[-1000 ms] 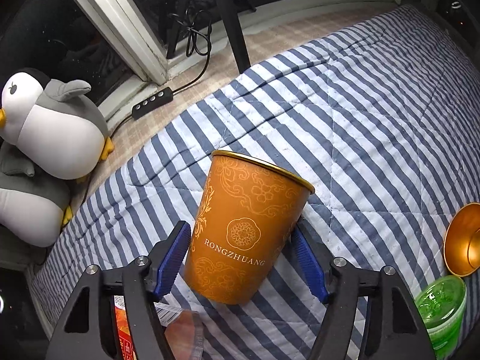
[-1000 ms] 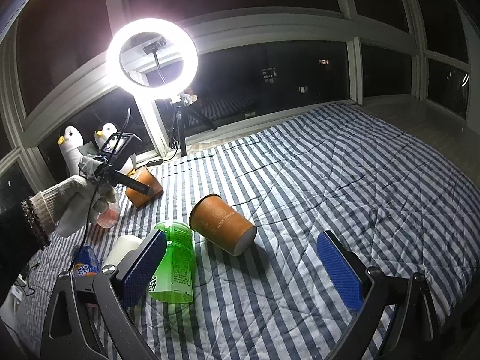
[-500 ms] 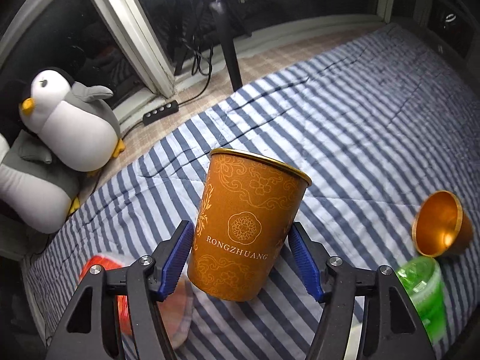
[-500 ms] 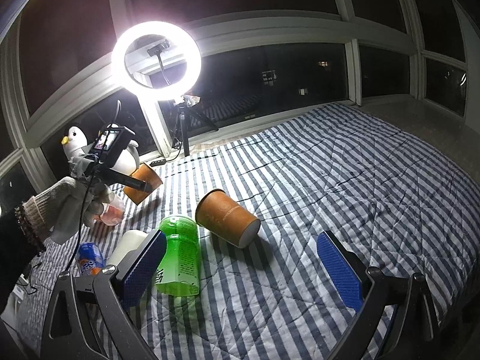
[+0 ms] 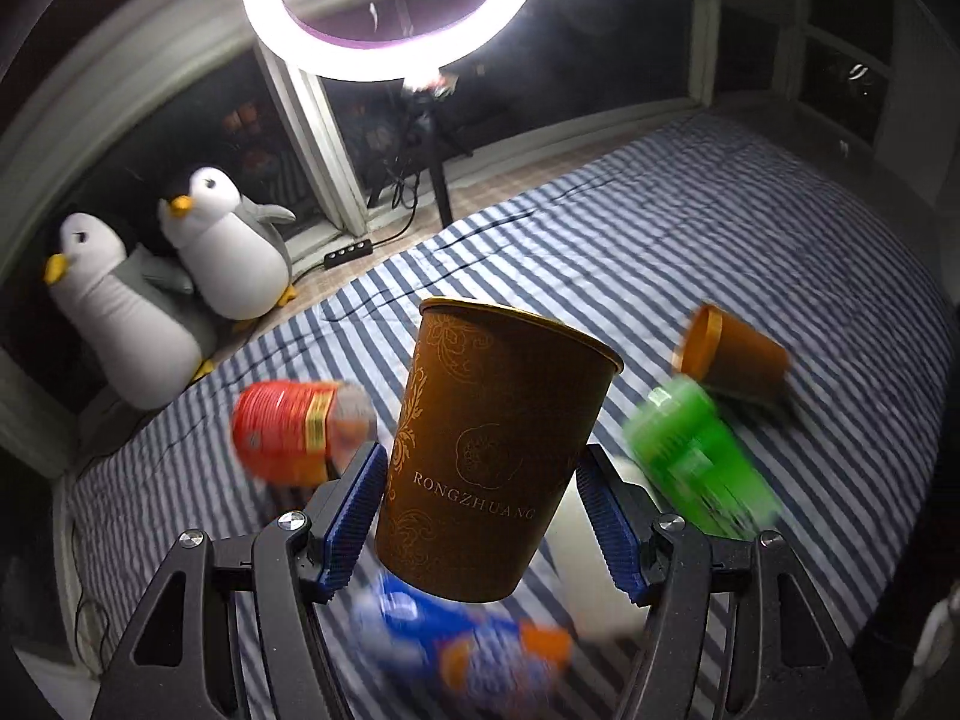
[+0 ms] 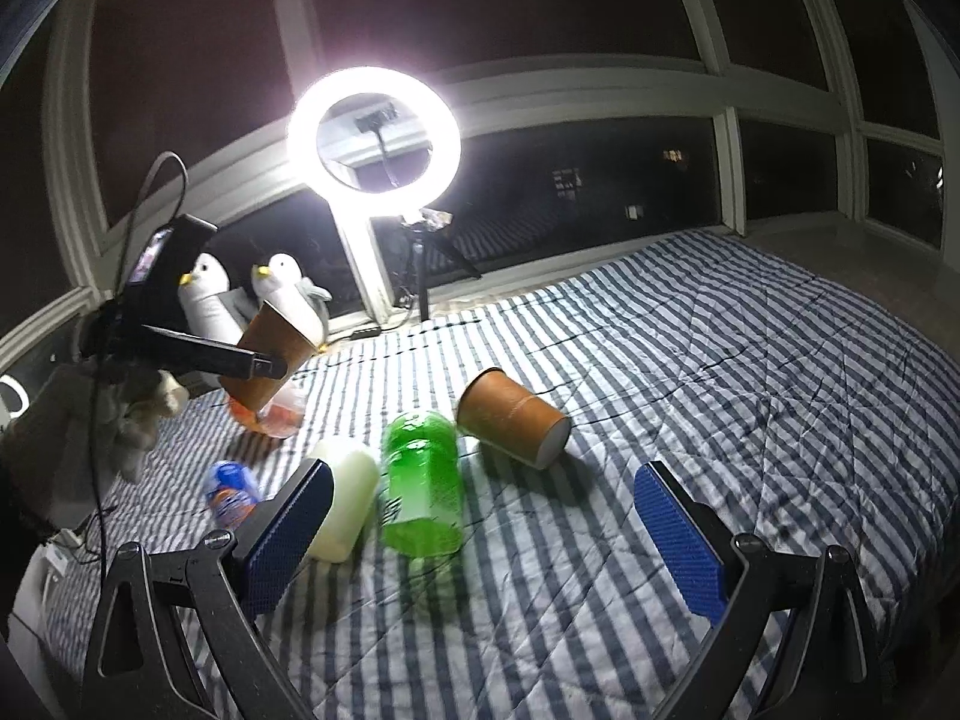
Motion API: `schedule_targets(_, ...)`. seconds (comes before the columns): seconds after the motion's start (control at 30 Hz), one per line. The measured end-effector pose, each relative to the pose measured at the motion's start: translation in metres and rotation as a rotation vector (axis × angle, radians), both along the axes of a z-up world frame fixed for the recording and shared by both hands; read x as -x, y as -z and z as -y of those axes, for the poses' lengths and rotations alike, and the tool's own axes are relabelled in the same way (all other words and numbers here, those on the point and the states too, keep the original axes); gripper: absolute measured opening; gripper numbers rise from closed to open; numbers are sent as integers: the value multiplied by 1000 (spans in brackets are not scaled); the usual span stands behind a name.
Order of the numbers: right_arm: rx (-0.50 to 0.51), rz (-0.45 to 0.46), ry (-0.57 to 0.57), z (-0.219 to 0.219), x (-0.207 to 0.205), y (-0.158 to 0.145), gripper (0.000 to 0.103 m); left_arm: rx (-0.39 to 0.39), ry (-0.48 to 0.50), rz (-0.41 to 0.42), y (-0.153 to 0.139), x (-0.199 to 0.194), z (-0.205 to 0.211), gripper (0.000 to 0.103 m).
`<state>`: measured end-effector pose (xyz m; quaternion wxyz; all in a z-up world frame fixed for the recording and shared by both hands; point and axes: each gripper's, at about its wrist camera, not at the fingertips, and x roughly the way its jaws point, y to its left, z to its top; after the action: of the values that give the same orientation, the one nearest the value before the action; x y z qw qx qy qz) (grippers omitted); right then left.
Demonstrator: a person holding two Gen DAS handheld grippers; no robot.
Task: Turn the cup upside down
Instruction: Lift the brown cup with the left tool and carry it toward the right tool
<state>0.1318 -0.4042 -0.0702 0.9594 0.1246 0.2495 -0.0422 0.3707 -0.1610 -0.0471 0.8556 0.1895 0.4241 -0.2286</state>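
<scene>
My left gripper (image 5: 483, 516) is shut on an orange paper cup (image 5: 489, 450) marked RONGZHUANG and holds it in the air above the striped bed, mouth up and tilted away. The right wrist view shows that cup (image 6: 270, 354) lifted at the left in the left gripper (image 6: 258, 367). A second orange cup (image 6: 510, 417) lies on its side mid-bed; it also shows in the left wrist view (image 5: 732, 360). My right gripper (image 6: 480, 540) is open and empty, low over the near bed.
A green bottle (image 6: 423, 489), a white bottle (image 6: 342, 495), a blue-orange can (image 6: 231, 489) and a red-labelled bottle (image 5: 288, 435) lie on the striped blanket (image 6: 720, 420). Two penguin toys (image 5: 174, 276) and a ring light on a tripod (image 6: 375, 132) stand at the window.
My left gripper has lifted the cup higher and tipped its view upward, so the ring light and more bed show. The right gripper has barely moved.
</scene>
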Motion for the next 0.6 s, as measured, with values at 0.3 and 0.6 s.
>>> schedule_targets(0.3, 36, 16, -46, -27, 56, 5, 99, 90, -16, -55, 11, 142, -11, 69)
schedule_targets(0.6, 68, -28, -68, -37, 82, 31, 99, 189, -125, -207, 80, 194, -15, 69)
